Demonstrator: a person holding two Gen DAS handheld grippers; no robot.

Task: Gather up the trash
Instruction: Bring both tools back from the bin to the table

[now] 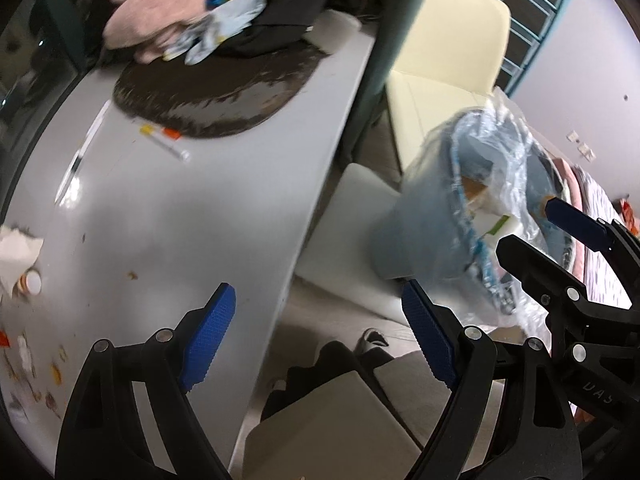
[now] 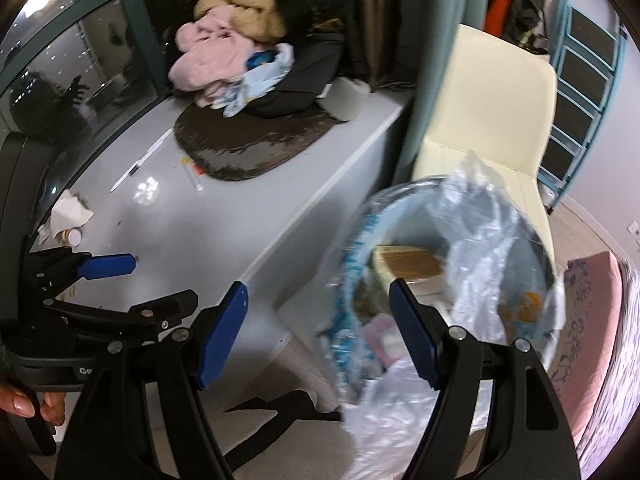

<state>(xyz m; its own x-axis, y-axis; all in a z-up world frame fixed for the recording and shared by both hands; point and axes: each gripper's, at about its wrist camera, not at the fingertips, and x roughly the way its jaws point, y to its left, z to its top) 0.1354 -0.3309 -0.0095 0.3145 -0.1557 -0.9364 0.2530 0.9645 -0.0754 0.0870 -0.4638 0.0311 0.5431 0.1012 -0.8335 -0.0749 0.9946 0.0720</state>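
Grey desk (image 1: 168, 208) fills the left of both views, beside a dark window. At its left edge lie the trash pieces: a crumpled tissue (image 1: 16, 248), a small round cap (image 1: 32, 282) touching it, and small scraps (image 1: 24, 360) nearer the corner. Further right, the left gripper (image 1: 320, 336) hangs over the desk edge with jaws spread wide and nothing between them. The right gripper (image 2: 320, 328) is also released and empty, near the bin (image 2: 460, 264) with its plastic liner, which already holds waste. I judge one drop is finished and the next pick is starting. Next move: bring one gripper left to the tissue, lower it and close.
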